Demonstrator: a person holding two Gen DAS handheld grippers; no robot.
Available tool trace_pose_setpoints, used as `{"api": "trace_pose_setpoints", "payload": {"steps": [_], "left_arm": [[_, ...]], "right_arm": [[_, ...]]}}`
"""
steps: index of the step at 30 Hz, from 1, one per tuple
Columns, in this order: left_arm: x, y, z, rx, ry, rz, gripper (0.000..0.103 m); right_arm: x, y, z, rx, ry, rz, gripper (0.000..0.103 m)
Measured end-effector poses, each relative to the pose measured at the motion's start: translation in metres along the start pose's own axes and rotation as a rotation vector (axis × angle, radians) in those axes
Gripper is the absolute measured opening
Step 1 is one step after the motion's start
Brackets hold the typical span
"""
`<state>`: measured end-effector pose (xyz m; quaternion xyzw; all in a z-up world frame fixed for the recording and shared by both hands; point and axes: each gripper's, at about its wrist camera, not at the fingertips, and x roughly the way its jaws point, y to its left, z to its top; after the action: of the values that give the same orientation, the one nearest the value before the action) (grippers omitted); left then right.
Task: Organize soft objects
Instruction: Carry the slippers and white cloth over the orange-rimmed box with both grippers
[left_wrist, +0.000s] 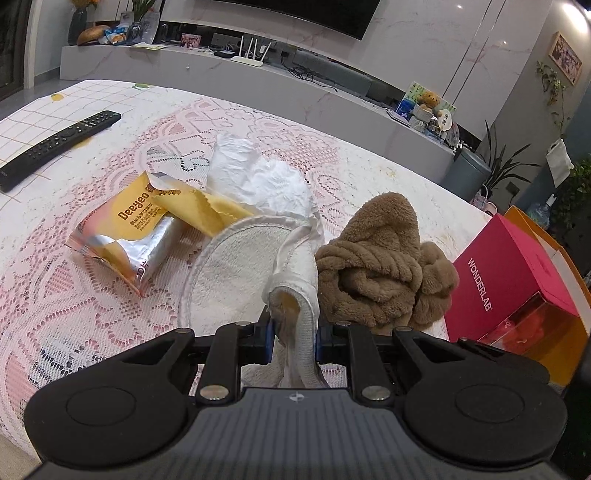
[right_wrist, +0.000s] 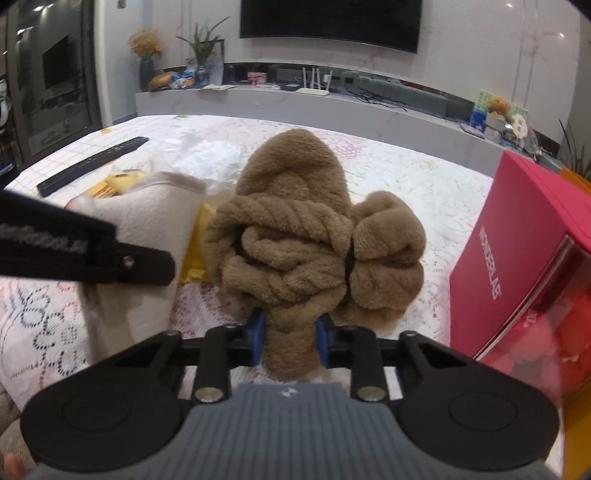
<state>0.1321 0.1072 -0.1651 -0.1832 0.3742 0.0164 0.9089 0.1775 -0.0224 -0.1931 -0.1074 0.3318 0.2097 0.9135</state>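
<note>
My right claw (right_wrist: 290, 338) pinches the limp, fluffy brown towel (right_wrist: 295, 240) bunched on the lace cloth (right_wrist: 55, 325), best gripped by a thick fold, while my left claw (left_wrist: 293, 341) clamps the white cloth (left_wrist: 236, 266).

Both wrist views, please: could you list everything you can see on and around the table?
Brown fleece bundle: one, brown, table centre, its near end between the right tool's pads.
White terry cloth: one, white, left of the bundle, its edge in the left tool.
Crumpled white tissue: one, white, behind the cloth.
Yellow-and-silver foil packet: one, torn open, left of the cloth.
Black remote control: one, far left.
Pink cardboard box: one, right edge.
Lace tablecloth: one, pink-white, covering the table.
Left tool: one, black, blue pads, shut on the cloth.
Right tool: one, black, blue pads, shut on the bundle.
</note>
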Motion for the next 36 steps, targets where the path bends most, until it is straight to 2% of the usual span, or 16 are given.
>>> {"api": "trace_pose_setpoints", "payload": {"steps": [10,19,25,27,33,36], "left_arm": [[-0.012,0.006,0.003,-0.031,-0.045,-0.003,0.022],[-0.037,0.000,-0.004,-0.017,-0.048,-0.002,0.021],[-0.066,-0.013,-0.009,-0.011,-0.072,-0.007,0.021],[-0.072,-0.016,-0.012,-0.018,-0.051,-0.006,0.021],[-0.081,-0.022,-0.020,-0.099,0.085,-0.030,0.021],[-0.087,-0.030,-0.024,-0.088,0.121,-0.039,0.021]], "right_arm": [[-0.044,0.009,0.002,-0.042,-0.037,-0.010,0.018],[-0.089,-0.004,0.003,0.015,0.033,0.030,0.018],[-0.124,-0.019,0.000,0.044,0.028,0.054,0.018],[-0.134,-0.024,-0.002,0.058,0.027,0.056,0.018],[-0.153,-0.038,-0.006,0.058,0.085,0.077,0.018],[-0.166,-0.047,-0.009,0.035,0.092,0.092,0.018]]}}
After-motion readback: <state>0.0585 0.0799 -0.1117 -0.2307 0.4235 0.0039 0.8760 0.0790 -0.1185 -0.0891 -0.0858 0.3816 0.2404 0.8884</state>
